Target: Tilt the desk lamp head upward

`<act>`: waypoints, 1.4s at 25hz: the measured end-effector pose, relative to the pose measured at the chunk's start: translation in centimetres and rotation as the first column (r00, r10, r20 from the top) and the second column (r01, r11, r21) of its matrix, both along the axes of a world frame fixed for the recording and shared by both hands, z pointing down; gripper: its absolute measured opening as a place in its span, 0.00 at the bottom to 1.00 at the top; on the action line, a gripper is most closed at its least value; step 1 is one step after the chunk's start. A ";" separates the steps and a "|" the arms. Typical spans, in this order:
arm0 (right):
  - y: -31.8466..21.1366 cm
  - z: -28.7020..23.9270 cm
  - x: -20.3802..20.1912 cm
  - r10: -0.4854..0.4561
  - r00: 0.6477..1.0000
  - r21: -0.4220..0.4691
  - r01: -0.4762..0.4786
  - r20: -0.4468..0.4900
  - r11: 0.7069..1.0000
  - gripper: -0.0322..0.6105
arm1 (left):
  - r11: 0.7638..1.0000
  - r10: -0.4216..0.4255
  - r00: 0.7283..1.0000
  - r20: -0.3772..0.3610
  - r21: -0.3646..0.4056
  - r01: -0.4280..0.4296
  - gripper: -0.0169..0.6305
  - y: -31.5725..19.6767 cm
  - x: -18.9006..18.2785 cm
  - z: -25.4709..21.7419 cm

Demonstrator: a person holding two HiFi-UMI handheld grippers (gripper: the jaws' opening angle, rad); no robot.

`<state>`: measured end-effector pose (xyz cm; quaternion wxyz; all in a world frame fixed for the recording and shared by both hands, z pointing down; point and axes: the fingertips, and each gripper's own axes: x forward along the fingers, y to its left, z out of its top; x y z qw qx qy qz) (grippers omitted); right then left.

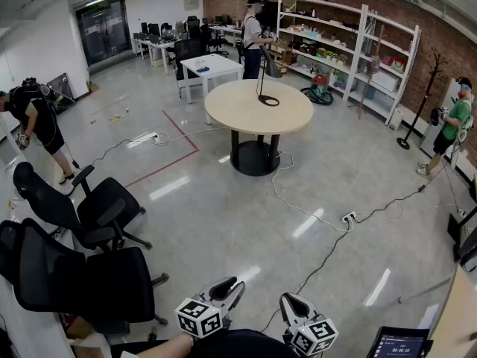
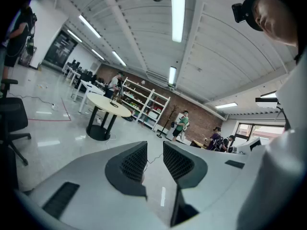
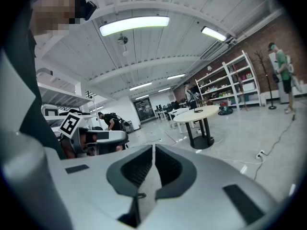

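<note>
Two tools sit low, close to the person. The left hand-held gripper [image 1: 226, 289] has its jaws slightly parted on nothing, and the right hand-held gripper [image 1: 292, 303] is clenched empty. The desk lamp [image 1: 271, 63] stands on the round worktop [image 1: 238, 114], far ahead of both.

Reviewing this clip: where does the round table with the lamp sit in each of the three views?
Head view: table at upper centre, far across the floor, with the lamp standing on it.
Left gripper view: table left of centre, at mid-height, small.
Right gripper view: table right of centre, at mid-height.
Shared landmark: the white shelves along the brick wall behind the table, seen in all three views.
</note>
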<state>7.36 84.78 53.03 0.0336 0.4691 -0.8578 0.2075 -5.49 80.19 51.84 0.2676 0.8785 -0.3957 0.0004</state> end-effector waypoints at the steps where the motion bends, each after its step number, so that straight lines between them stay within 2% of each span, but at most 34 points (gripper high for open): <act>1: 0.0 0.0 -0.2 0.000 1.000 0.000 0.000 -0.001 1.000 0.08 | 1.000 0.001 1.000 -0.001 0.000 -0.001 0.19 -0.1 -0.1 0.0; 15: -0.1 0.3 -1.6 0.009 1.000 -0.007 -0.009 -0.024 1.000 0.08 | 1.000 0.022 1.000 -0.016 -0.014 -0.022 0.19 -0.4 -1.4 0.6; 22: -0.4 0.4 -2.6 0.021 1.000 -0.010 -0.021 0.002 1.000 0.08 | 1.000 0.000 0.999 -0.032 -0.022 0.000 0.19 -0.3 -3.2 1.0; 27: -1.2 -0.5 -3.4 0.052 0.999 -0.010 -0.052 -0.006 0.999 0.08 | 0.999 -0.028 0.997 -0.072 -0.035 0.026 0.19 -0.5 -5.4 1.0; 35: -1.9 -1.1 -7.3 0.074 0.991 -0.034 -0.078 -0.108 0.996 0.08 | 0.995 -0.031 0.984 -0.176 -0.101 0.014 0.19 -1.3 -9.3 3.3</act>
